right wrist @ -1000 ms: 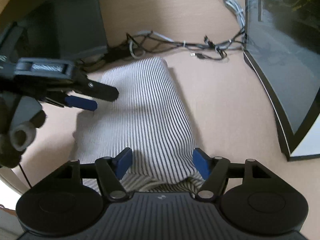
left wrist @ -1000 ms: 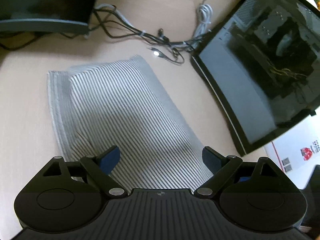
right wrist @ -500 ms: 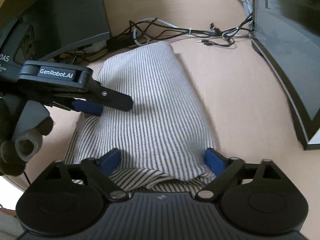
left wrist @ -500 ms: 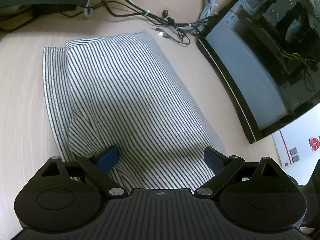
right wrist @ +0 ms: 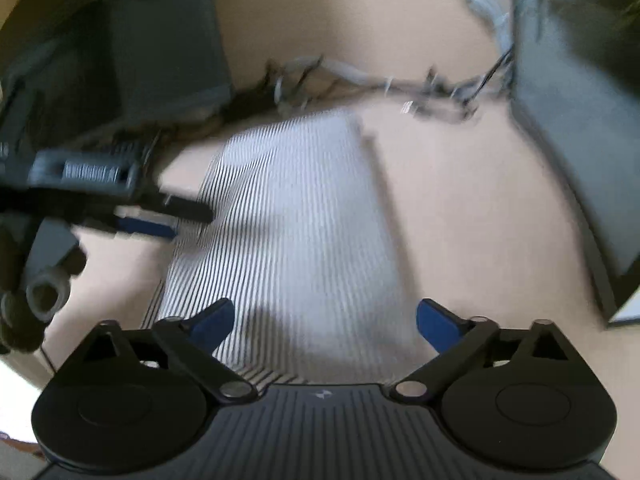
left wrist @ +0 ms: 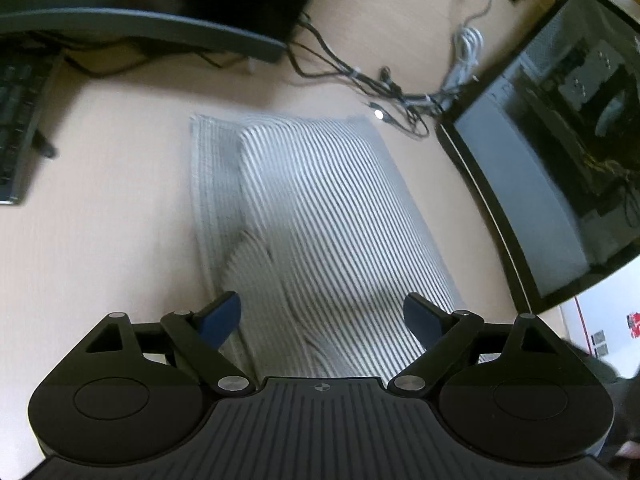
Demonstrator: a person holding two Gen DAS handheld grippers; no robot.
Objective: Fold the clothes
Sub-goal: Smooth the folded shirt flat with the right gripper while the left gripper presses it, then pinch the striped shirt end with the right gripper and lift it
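A grey-and-white striped garment (left wrist: 320, 220) lies folded into a long rectangle on the beige table (left wrist: 100, 248). My left gripper (left wrist: 322, 318) hovers open above its near end, nothing between the blue pads. In the right wrist view the same striped garment (right wrist: 296, 216) lies flat, blurred by motion. My right gripper (right wrist: 326, 322) is open over the near edge and holds nothing. The left gripper (right wrist: 160, 220) shows at the left of that view, beside the cloth's left edge, held by a gloved hand (right wrist: 24, 304).
A tangle of cables (left wrist: 376, 84) lies just beyond the garment's far end. A dark glass-sided computer case (left wrist: 560, 152) stands to the right. A monitor base (left wrist: 140, 28) and a keyboard (left wrist: 20, 120) sit at the far left.
Both grippers have pulled back and up from the garment. The views widened and the cloth's near end now lies free below the open fingers. The right wrist view is blurred by motion.
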